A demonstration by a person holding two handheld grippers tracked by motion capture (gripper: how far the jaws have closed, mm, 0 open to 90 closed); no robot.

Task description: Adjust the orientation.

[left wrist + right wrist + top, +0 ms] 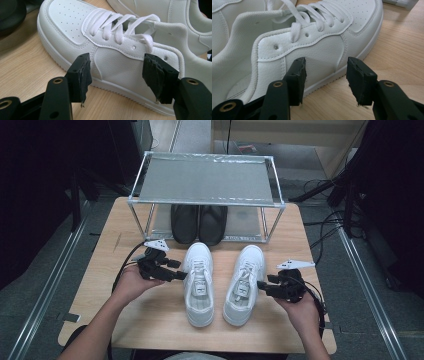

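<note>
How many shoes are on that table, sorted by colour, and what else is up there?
White shoes: 2, left one, right one, side by side on the table
Black shoes: 2, left and right, on the rack's bottom shelf
Metal rack: 1
Hand-held grippers: 2, left gripper, right gripper, both open
Total: 7

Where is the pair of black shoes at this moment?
In the high view, the black shoes stand side by side on the lower level of the metal rack, at the table's far side, just behind the two white sneakers.
</note>
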